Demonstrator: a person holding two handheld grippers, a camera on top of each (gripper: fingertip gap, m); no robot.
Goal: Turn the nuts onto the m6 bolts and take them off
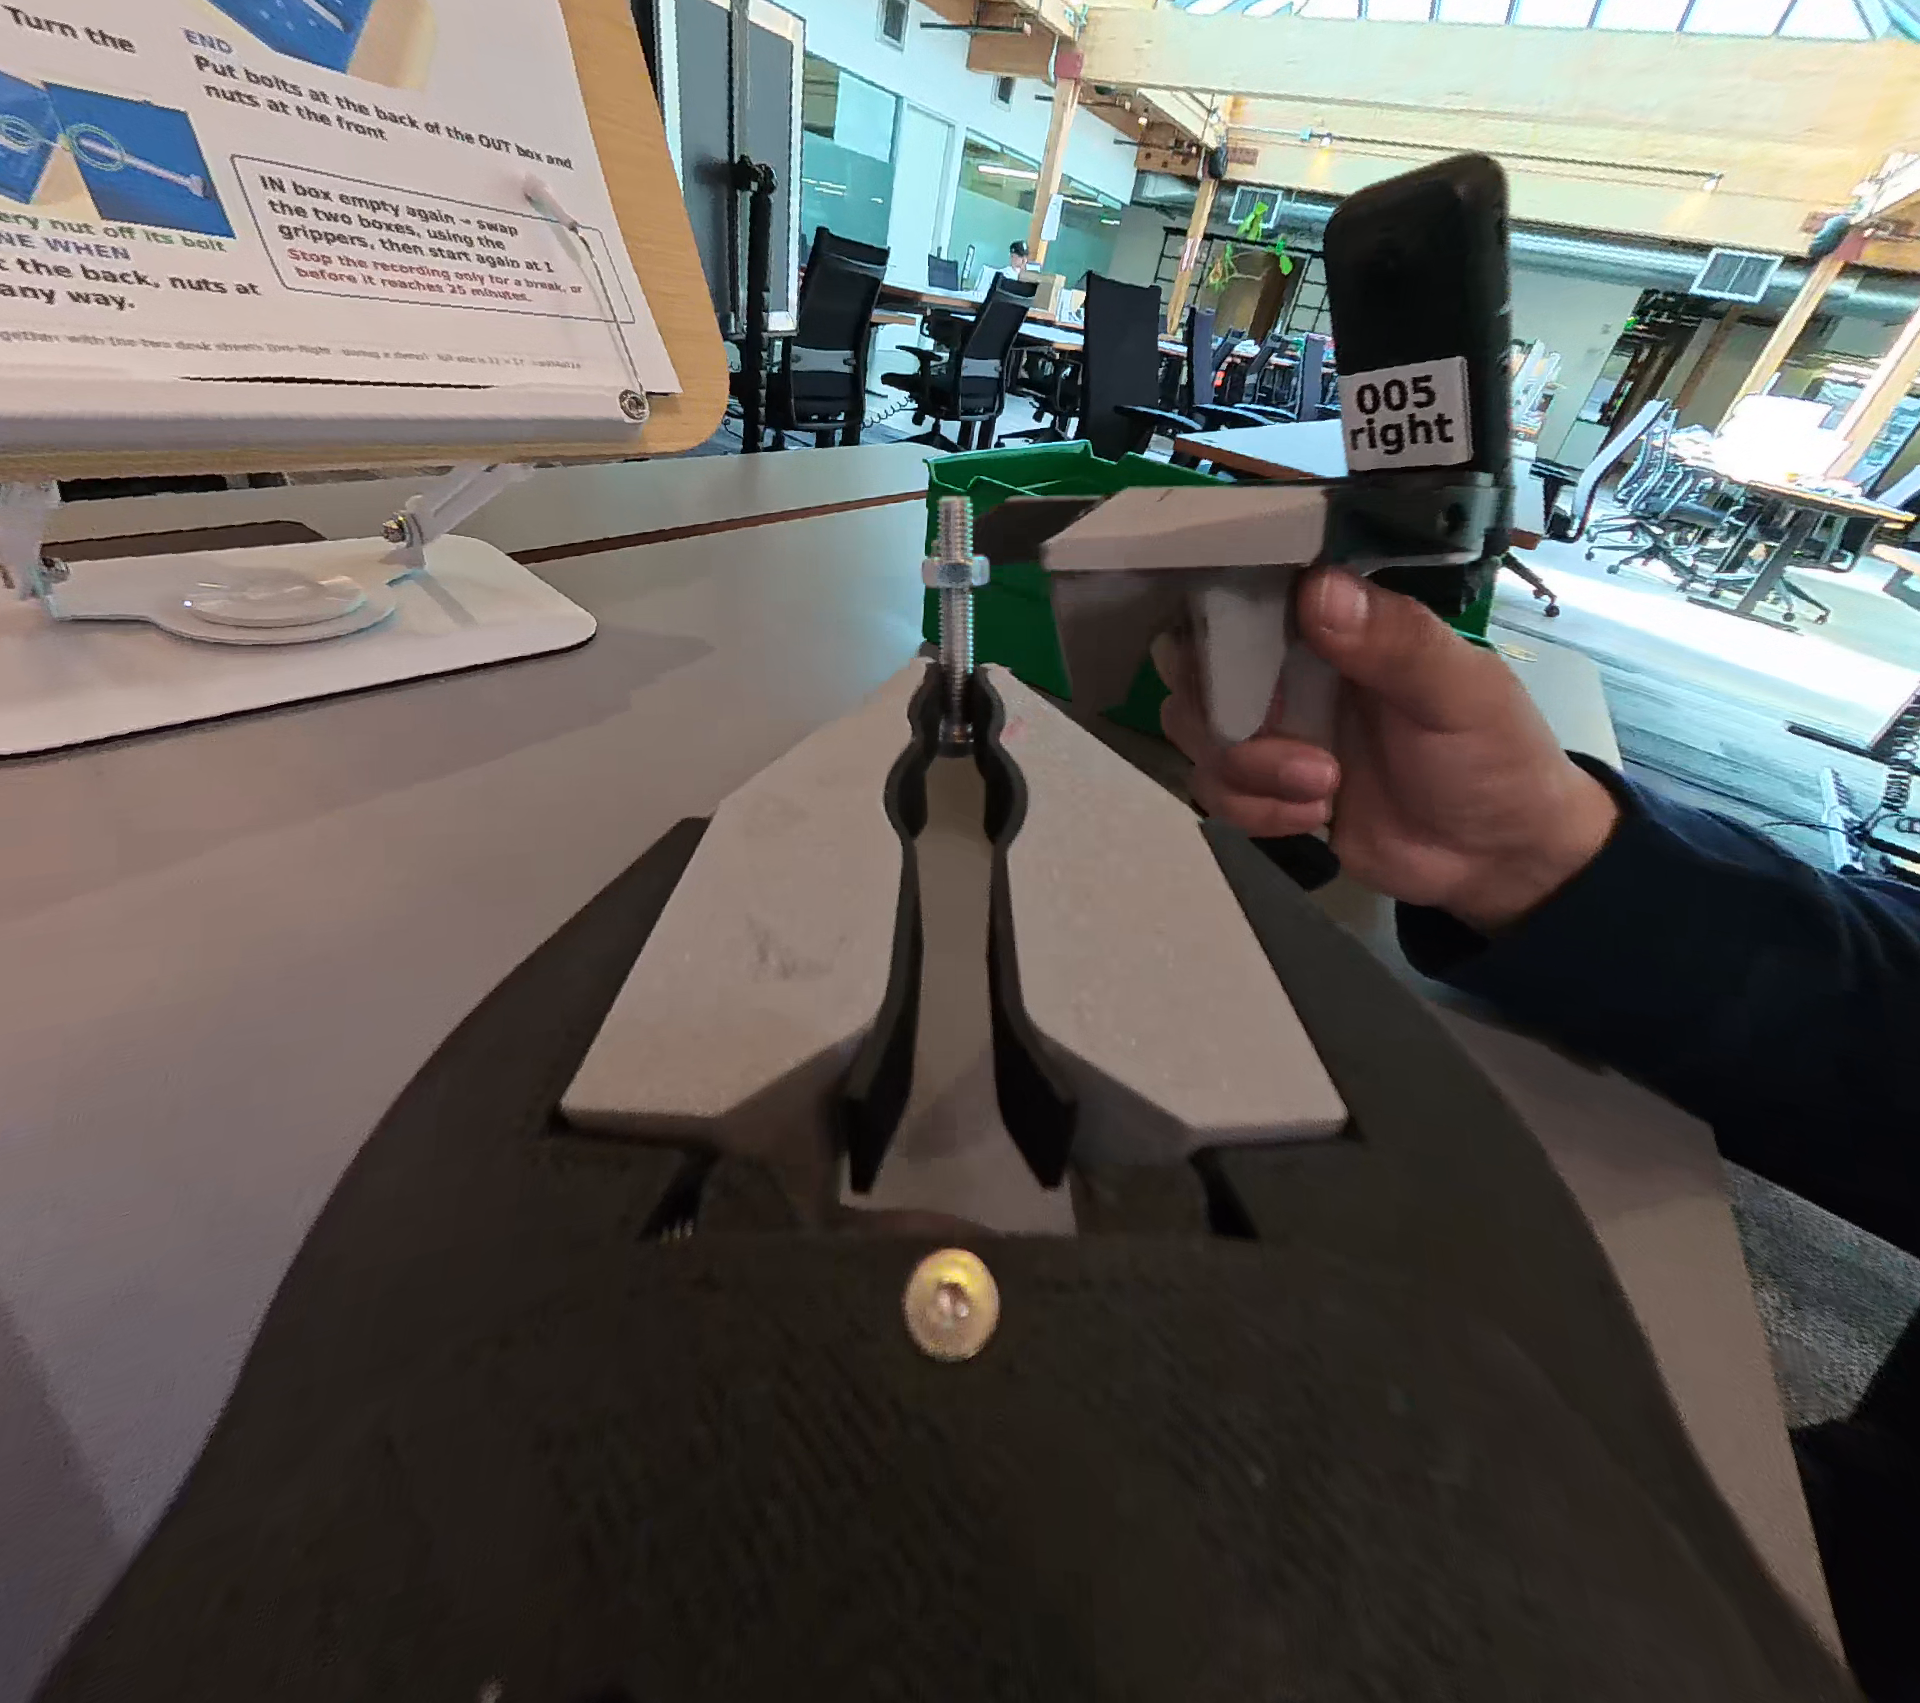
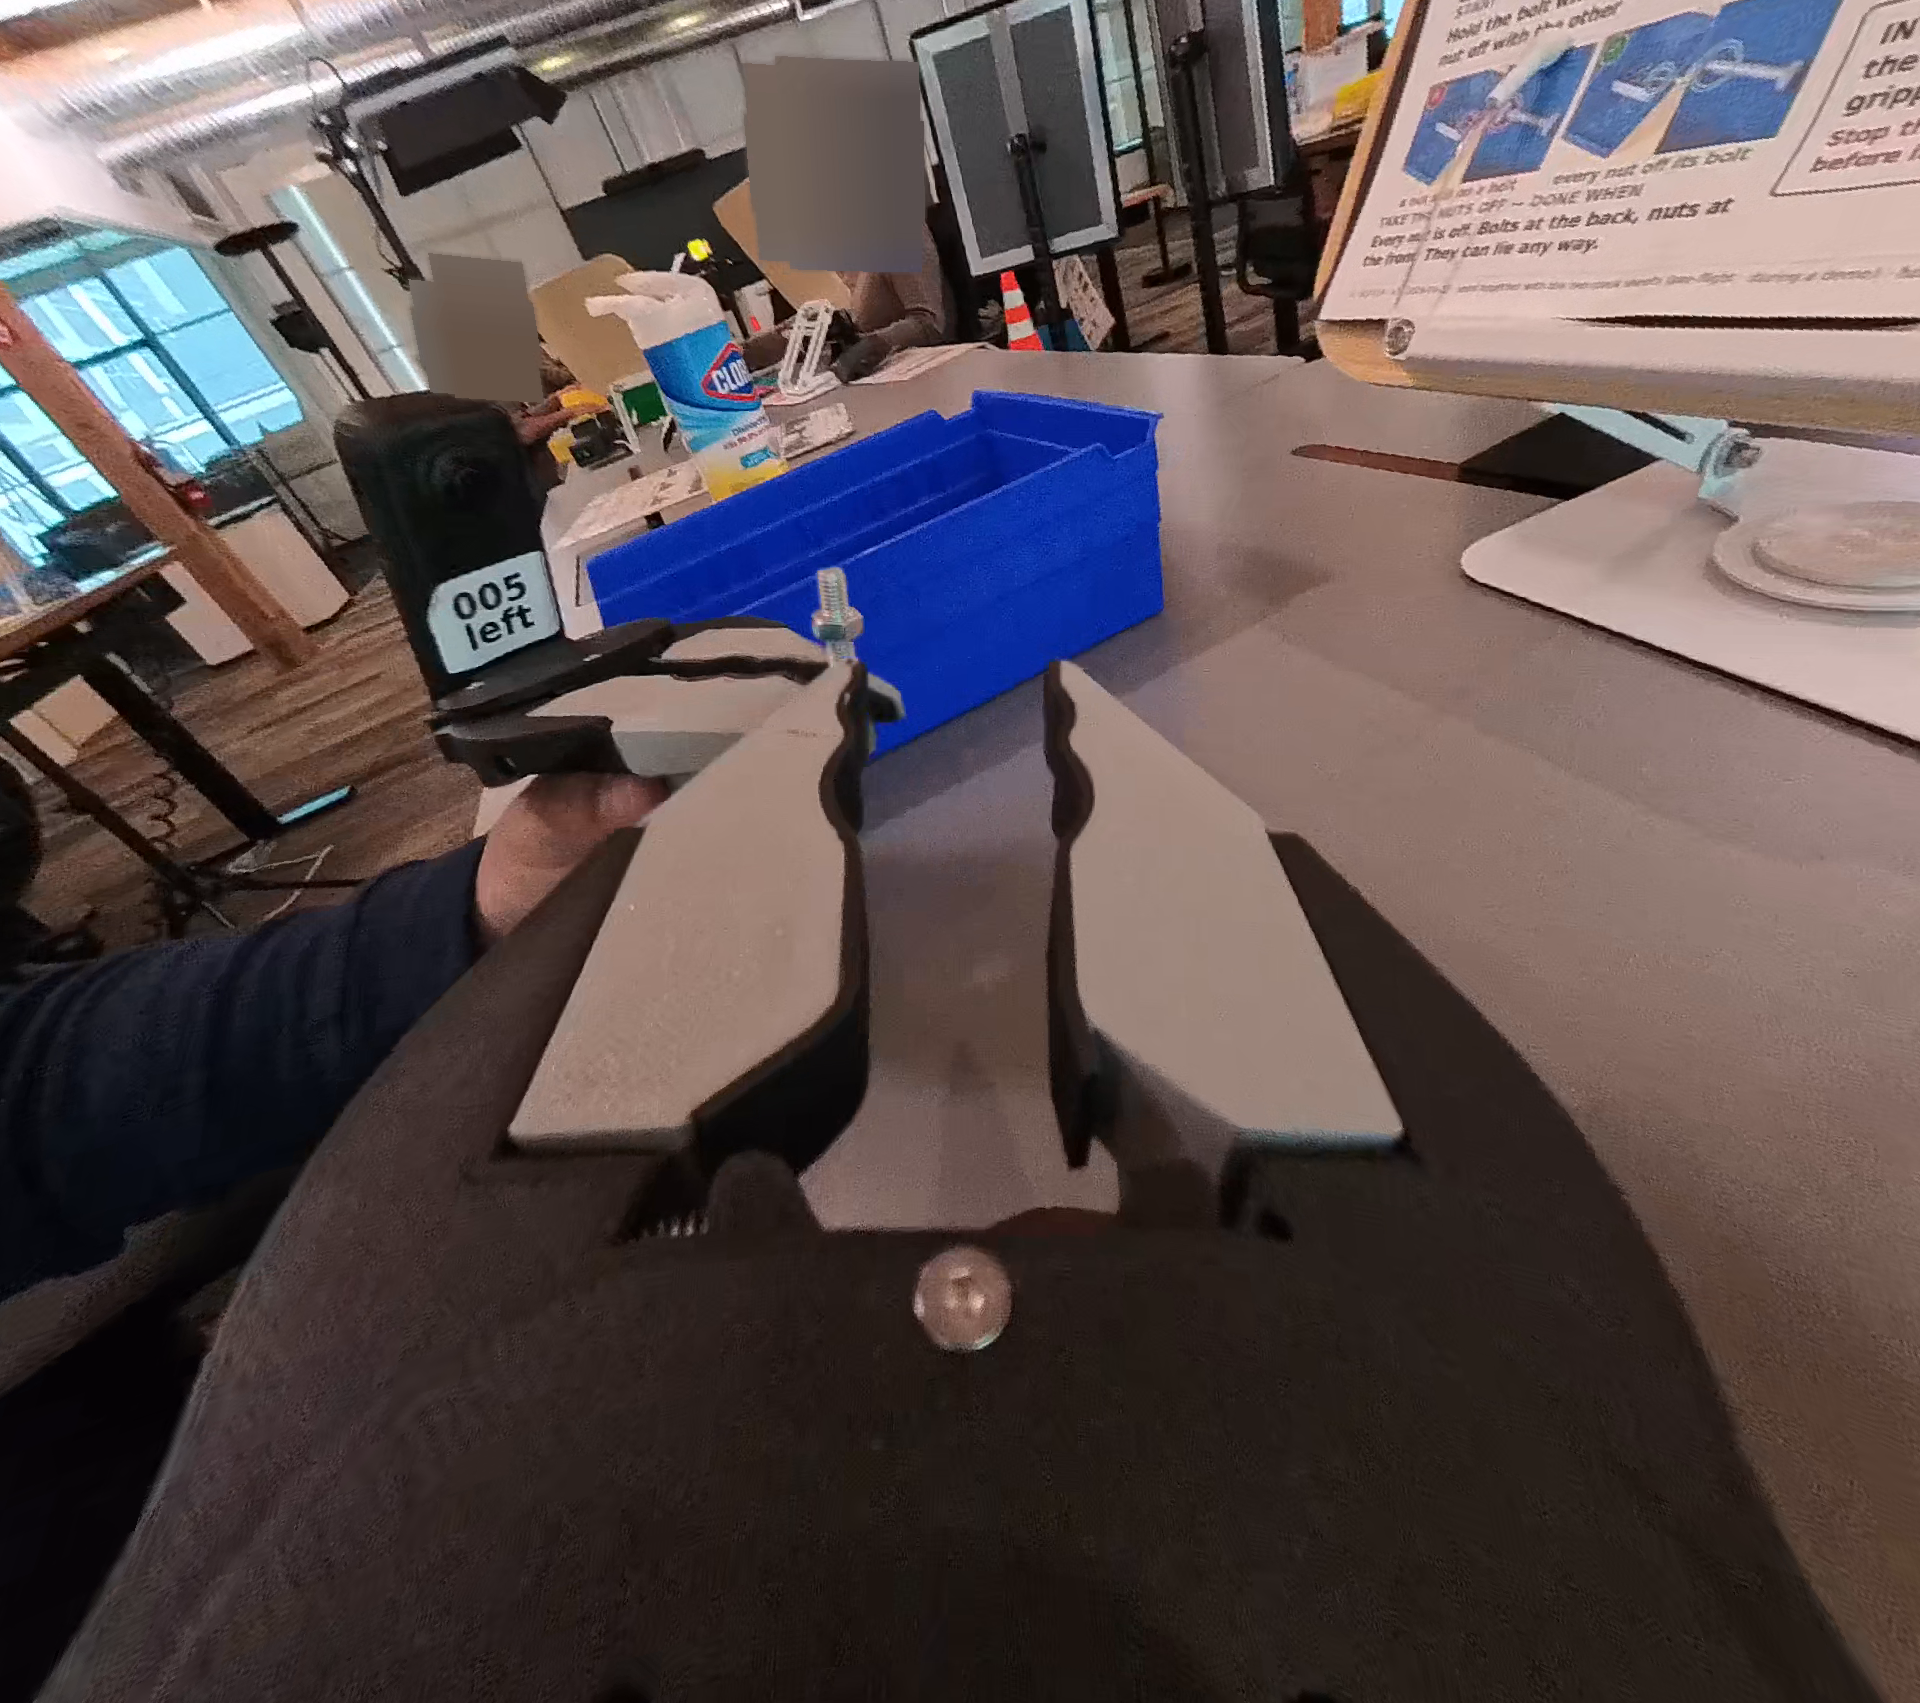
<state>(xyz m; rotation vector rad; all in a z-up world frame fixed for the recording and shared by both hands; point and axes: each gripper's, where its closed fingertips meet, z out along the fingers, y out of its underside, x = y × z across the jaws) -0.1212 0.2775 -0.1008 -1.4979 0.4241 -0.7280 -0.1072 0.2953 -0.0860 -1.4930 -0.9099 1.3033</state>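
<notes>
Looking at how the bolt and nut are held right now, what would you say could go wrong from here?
1. The left gripper pinches the bolt only near its head, so turning the nut might tilt it.
2. The right gripper is open and sits beside the nut; closing there could miss.
3. A freed nut might drop outside the blue bin.
</notes>
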